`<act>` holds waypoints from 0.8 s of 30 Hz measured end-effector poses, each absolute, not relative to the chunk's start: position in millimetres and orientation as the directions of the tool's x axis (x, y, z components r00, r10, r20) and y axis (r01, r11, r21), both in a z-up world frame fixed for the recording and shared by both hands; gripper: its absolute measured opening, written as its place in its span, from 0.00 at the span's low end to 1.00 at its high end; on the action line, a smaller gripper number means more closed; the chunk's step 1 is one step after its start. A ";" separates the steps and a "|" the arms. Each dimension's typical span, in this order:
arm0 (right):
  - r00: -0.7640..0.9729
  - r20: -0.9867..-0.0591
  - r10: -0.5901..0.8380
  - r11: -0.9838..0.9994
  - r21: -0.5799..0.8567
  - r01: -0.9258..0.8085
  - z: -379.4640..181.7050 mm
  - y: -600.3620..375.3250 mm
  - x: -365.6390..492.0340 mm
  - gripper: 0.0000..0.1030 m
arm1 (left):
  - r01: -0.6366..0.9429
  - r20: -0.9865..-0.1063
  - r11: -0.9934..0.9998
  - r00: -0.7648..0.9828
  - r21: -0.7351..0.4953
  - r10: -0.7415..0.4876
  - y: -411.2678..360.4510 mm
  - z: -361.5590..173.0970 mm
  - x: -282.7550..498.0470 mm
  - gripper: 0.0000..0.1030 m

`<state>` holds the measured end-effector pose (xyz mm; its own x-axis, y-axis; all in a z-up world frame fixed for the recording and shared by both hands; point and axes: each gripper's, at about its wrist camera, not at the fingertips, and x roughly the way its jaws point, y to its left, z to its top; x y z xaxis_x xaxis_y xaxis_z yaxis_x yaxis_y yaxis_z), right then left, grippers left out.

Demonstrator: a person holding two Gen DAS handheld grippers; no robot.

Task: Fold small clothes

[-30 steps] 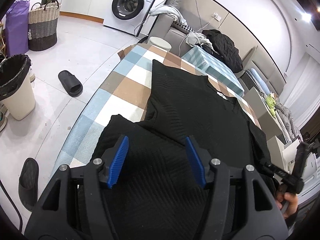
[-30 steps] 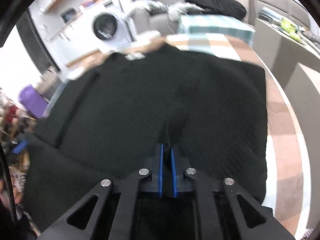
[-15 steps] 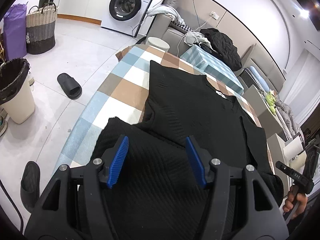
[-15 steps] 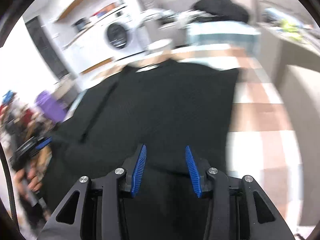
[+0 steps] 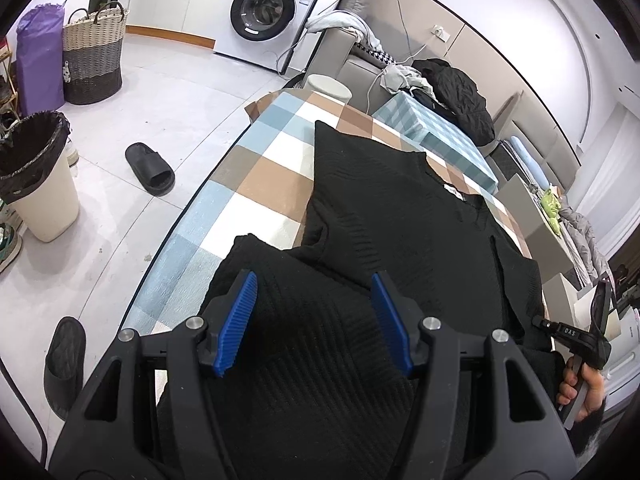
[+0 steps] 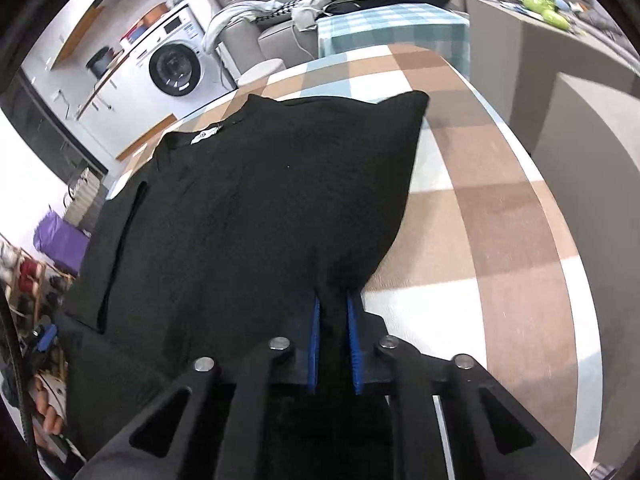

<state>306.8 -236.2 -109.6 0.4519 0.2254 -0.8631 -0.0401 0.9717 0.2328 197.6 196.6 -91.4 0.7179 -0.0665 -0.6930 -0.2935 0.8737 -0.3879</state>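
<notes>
Closest to us, our right gripper (image 6: 334, 344) has just been closing, and its blue pads now pinch a ridge of the black knit top (image 6: 248, 200) at its near right edge, by the lower corner. Our left gripper (image 5: 314, 320) hangs over the near left part of the same garment with its jaws apart; black cloth lies beneath them, but the pads press on nothing.

The top lies front-up on the checked surface (image 6: 500, 220), covering most of the near half. We judge the fold to be only started. In the left wrist view the left sleeve (image 5: 348, 200) looks turned in over the body, and the near left portion (image 5: 256, 264) is bunched in a raised lobe rather than lying flat. In the right wrist view the right side runs out flat to a pointed far corner (image 6: 416, 100), so that side seems not yet brought in. Left to do, as we read it: turn the right side in, then double the hem up toward the neck.

The long axis of the top runs away from us, hem near the grippers and neckline far, with the white label (image 6: 206, 135) at the collar marking the far end. Beyond it the cloth-covered surface ends, with a washing machine (image 5: 264, 10) on the far wall.
</notes>
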 end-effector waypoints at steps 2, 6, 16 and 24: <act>0.464 -0.861 0.207 0.974 0.224 -0.019 -111.1 -237.4 320.9 0.09 | -0.294 -0.695 0.875 0.716 -0.384 -0.065 196.1 -92.5 198.5 0.55; 0.493 -0.858 0.145 0.981 0.191 0.043 -110.9 -244.5 347.6 0.09 | -0.296 -0.696 0.874 0.715 -0.385 -0.064 196.4 -91.6 199.3 0.55; 0.490 -0.849 0.195 0.977 0.211 -0.024 -88.8 -251.9 279.5 0.43 | -0.337 -0.710 0.872 0.704 -0.356 -0.017 208.9 -94.6 177.6 0.55; 0.531 -0.813 0.239 0.966 0.255 -0.044 -72.1 -269.2 188.4 0.58 | -0.364 -0.740 0.867 0.673 -0.342 -0.010 223.1 -110.2 154.0 0.55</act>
<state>188.4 -269.2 -72.1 0.5308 0.2389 -0.8131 -0.0442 0.9659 0.2550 154.0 223.1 -110.2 0.6729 -0.0097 -0.7397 -0.3635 0.8665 -0.3420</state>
